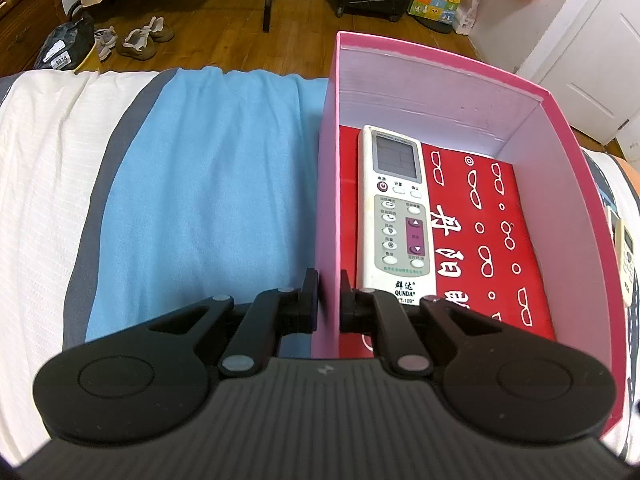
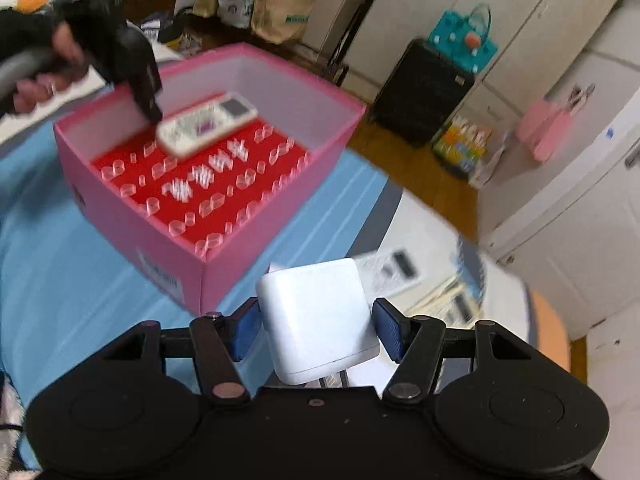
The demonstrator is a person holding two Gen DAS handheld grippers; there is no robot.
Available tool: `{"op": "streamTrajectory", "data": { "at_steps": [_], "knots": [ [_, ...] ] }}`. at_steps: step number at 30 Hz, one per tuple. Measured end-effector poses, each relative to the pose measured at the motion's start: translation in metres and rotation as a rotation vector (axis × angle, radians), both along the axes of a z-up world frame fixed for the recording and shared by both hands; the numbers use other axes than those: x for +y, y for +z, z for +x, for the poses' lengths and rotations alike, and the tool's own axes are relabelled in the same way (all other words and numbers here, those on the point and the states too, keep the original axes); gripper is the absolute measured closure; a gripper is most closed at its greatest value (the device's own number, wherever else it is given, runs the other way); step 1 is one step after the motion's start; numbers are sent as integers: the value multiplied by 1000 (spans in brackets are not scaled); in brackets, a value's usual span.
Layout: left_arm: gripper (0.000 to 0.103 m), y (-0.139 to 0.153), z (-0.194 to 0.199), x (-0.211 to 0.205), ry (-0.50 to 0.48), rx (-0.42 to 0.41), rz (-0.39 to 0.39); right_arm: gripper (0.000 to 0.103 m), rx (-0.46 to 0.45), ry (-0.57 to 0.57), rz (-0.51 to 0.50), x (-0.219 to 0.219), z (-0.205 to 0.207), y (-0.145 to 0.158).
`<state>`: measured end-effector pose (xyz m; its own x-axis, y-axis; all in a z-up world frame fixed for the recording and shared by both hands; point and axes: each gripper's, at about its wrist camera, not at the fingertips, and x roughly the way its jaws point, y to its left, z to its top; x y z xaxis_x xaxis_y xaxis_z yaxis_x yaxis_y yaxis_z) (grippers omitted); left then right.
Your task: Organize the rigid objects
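Note:
A pink box (image 1: 328, 184) with a red printed floor stands on the blue cloth (image 1: 208, 184). A white QUNDA remote (image 1: 396, 208) lies inside it along the left wall. My left gripper (image 1: 329, 300) is shut on the box's left wall, one finger outside and one inside. In the right wrist view the same box (image 2: 132, 216) and remote (image 2: 208, 122) show, with the left gripper (image 2: 132, 76) at its far wall. My right gripper (image 2: 316, 328) is shut on a white power adapter (image 2: 320, 316), held above the bed, in front of the box's near corner.
A second pale remote (image 1: 628, 256) lies just outside the box's right wall. Papers (image 2: 392, 272) lie on the bed to the right of the box. White bedding (image 1: 44, 184) lies to the left. Beyond the bed are shoes (image 1: 140, 42), bags and a black suitcase (image 2: 420, 96).

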<state>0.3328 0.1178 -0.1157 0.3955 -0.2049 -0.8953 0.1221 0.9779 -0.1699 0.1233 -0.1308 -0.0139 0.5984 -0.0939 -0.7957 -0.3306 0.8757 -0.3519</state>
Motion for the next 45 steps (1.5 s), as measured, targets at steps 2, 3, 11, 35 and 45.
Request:
{"op": "streamTrajectory", "data": {
  "at_steps": [2, 3, 11, 35, 45],
  "knots": [
    [96, 0, 0, -1, -10, -1, 4, 37, -24, 13, -3, 7, 4, 15],
    [96, 0, 0, -1, -12, -1, 4, 37, -33, 22, 4, 10, 5, 21],
    [95, 0, 0, 2, -29, 4, -6, 37, -42, 100, 103, 55, 42, 37],
    [92, -4, 4, 12, -48, 23, -67, 36, 318, 73, 383, 127, 134, -75],
    [93, -2, 4, 9, -48, 19, -50, 34, 205, 11, 383, 90, 104, -13]
  ]
}}
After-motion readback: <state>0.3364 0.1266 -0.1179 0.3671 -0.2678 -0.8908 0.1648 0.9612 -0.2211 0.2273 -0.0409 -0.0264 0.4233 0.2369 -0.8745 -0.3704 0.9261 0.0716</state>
